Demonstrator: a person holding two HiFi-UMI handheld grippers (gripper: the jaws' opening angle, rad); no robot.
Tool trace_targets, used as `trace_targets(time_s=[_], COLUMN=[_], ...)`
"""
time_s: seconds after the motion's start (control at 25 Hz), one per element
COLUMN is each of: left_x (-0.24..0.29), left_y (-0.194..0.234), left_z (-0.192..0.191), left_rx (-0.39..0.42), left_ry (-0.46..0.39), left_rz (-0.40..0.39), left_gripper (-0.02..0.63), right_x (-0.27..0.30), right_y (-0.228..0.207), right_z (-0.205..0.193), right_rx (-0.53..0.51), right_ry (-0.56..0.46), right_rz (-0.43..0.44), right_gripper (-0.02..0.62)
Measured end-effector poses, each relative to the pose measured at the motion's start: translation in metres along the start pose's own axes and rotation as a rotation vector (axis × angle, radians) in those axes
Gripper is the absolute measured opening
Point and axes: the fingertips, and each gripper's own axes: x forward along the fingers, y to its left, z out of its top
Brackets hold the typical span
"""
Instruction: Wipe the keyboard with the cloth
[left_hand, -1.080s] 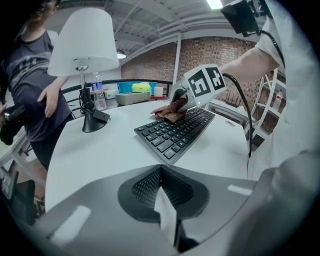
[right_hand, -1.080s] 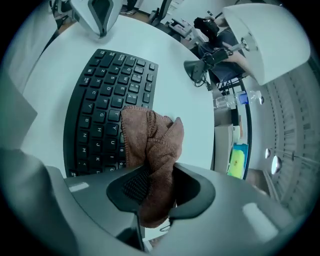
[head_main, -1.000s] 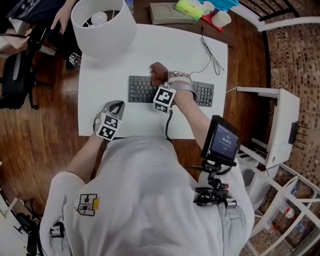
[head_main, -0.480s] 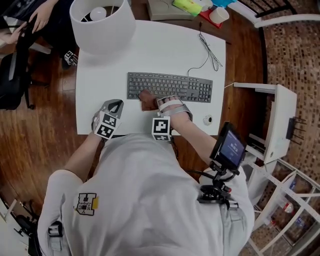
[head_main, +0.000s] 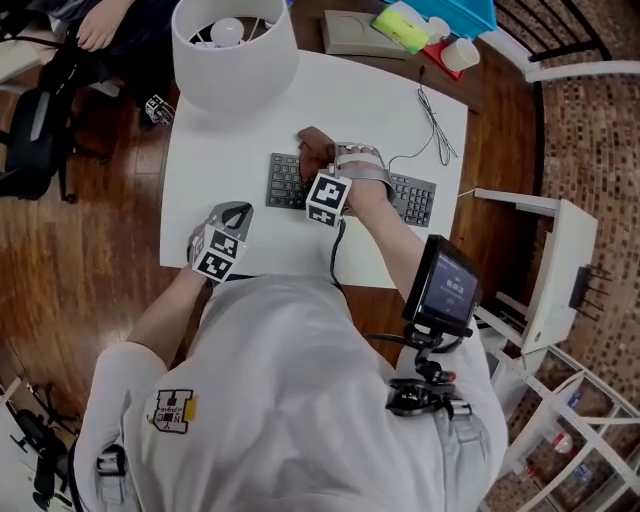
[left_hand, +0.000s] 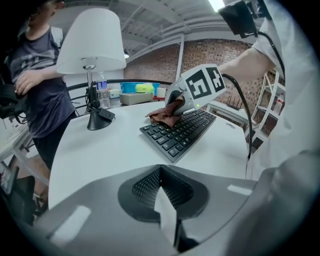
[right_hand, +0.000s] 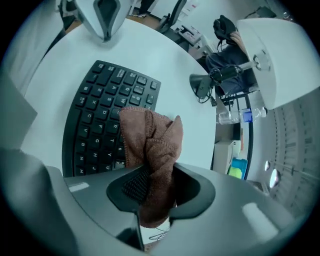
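A black keyboard (head_main: 412, 197) lies across the white table (head_main: 215, 165). My right gripper (head_main: 318, 160) is over its left half, near the far edge, shut on a crumpled brown cloth (head_main: 314, 146). In the right gripper view the cloth (right_hand: 150, 142) hangs from the jaws of the right gripper (right_hand: 155, 185) onto the keyboard (right_hand: 97, 117). My left gripper (head_main: 230, 214) rests at the table's near left, jaws together, nothing held. In the left gripper view, beyond the left gripper (left_hand: 160, 192), the keyboard (left_hand: 182, 132), the cloth (left_hand: 165, 116) and the right gripper (left_hand: 176, 102) show.
A white-shaded lamp (head_main: 235, 50) stands at the table's far left. A thin cable (head_main: 435, 118) runs off the keyboard toward the far right corner. A grey box (head_main: 355, 35) and a white cup (head_main: 462, 52) sit behind. A white shelf (head_main: 555, 260) stands to the right; a seated person (left_hand: 35, 75) is beyond the lamp.
The right gripper with the cloth went from the keyboard's far edge down to its near edge and is now back at the far edge. The left gripper stayed put.
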Motion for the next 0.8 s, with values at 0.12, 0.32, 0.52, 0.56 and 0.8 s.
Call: trace_targets(time_s=[0.12, 0.32, 0.52, 0.56, 0.8], left_x=[0.000, 0.001, 0.001, -0.001, -0.005], left_y=[0.002, 0.001, -0.007, -0.010, -0.016], left_z=[0.001, -0.005, -0.010, -0.012, -0.014], left_rx=[-0.010, -0.005, 0.020, 0.022, 0.021], left_ry=[-0.010, -0.008, -0.008, -0.006, -0.007], left_rz=[0.002, -0.018, -0.045, -0.050, -0.052], left_gripper=[0.000, 0.000, 0.000, 0.000, 0.000], right_x=[-0.005, -0.034, -0.071, -0.077, -0.055], right_y=[0.007, 0.052, 0.116, 0.125, 0.091], right_z=[0.007, 0.021, 0.041, 0.044, 0.051], right_rx=[-0.015, -0.087, -0.202, -0.209, -0.151], right_ry=[0.003, -0.038, -0.134, -0.157, -0.166], right_rz=[-0.025, -0.016, 0.084, 0.113, 0.141], right_gripper=[0.115, 0.117, 0.117, 0.117, 0.118])
